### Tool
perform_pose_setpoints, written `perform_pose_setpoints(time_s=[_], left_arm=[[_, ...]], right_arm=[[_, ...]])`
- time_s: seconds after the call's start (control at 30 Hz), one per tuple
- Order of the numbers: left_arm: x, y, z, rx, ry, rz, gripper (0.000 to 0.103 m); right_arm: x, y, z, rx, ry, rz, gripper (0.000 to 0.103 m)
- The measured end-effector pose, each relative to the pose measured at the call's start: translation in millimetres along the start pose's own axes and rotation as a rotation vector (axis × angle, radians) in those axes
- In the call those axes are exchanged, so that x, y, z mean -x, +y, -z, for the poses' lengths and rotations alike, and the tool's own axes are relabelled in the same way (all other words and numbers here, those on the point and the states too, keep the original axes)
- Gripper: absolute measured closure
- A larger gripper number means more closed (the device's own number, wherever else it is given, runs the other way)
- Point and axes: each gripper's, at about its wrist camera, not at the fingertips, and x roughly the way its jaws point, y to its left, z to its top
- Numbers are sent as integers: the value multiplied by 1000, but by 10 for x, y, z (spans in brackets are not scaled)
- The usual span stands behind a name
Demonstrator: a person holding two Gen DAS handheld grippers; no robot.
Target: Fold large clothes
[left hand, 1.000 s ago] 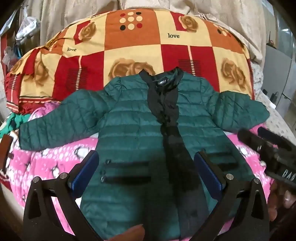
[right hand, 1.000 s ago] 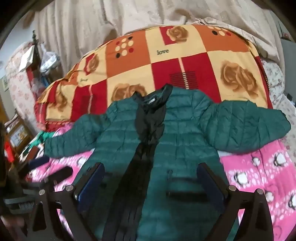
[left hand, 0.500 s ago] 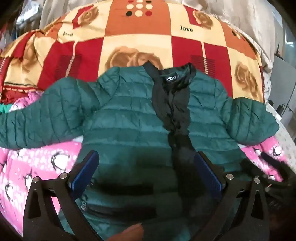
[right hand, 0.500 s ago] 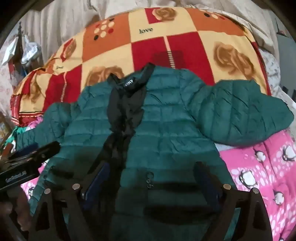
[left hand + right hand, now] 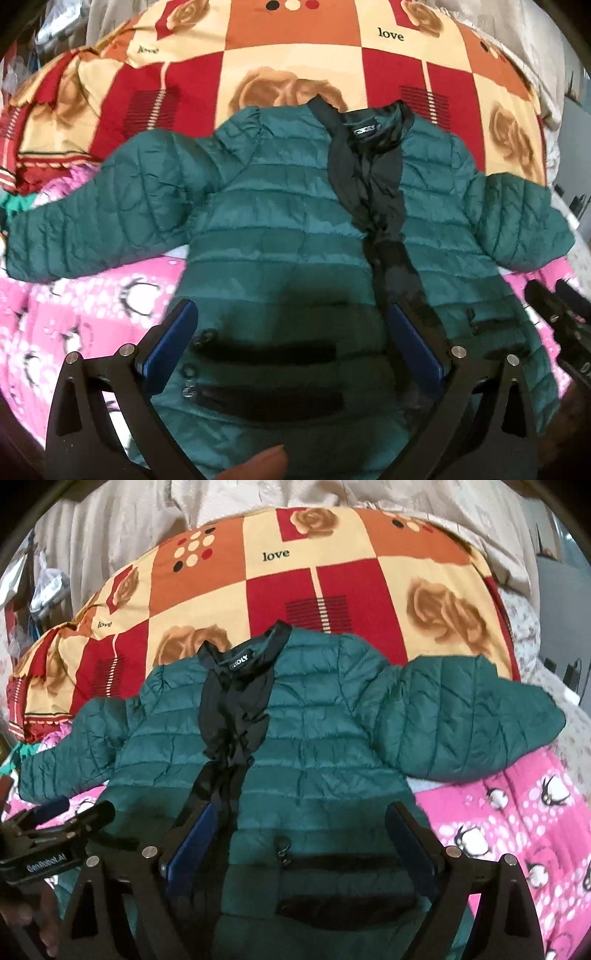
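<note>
My left gripper (image 5: 291, 341) spread wide over the green jacket (image 5: 288, 236) at frame centre, my right gripper (image 5: 301, 843) likewise spread above its lower front, sleeves out flat, pink blanket (image 5: 517, 812) beneath

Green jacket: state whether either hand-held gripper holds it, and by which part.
Nothing is held. The left hand-held gripper and the right hand-held gripper are both open above the green jacket, which lies spread flat.

The left gripper (image 5: 291, 338) and right gripper (image 5: 301, 836) are black frames with blue pads (image 5: 170, 345) and shiny round screws (image 5: 457, 351). White letters (image 5: 46, 863) mark one, lower left.
</note>
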Motion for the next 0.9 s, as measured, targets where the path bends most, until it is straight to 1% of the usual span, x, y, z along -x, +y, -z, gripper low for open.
perform_pose_setpoints(time_s=[0.1, 0.2, 0.4, 0.57, 0.67, 0.8, 0.9], left_arm=[[115, 26, 32, -15, -18, -23, 0], [240, 53, 142, -25, -40, -48, 0], [448, 79, 417, -61, -31, -65, 0], [645, 151, 739, -30, -23, -33, 0], [688, 137, 960, -20, 5, -13, 0], [713, 99, 1114, -28, 17, -8, 0], [707, 49, 1202, -39, 19, 12, 0]], right_arm=[[100, 35, 5, 23, -21, 27, 12], [207, 16, 16, 1, -23, 24, 12], [532, -42, 178, 0, -72, 45, 12], [795, -136, 450, -28, -70, 44, 12], [921, -127, 679, -21, -55, 58, 12], [997, -107, 897, -14, -33, 55, 12], [1017, -73, 988, -12, -30, 47, 12]])
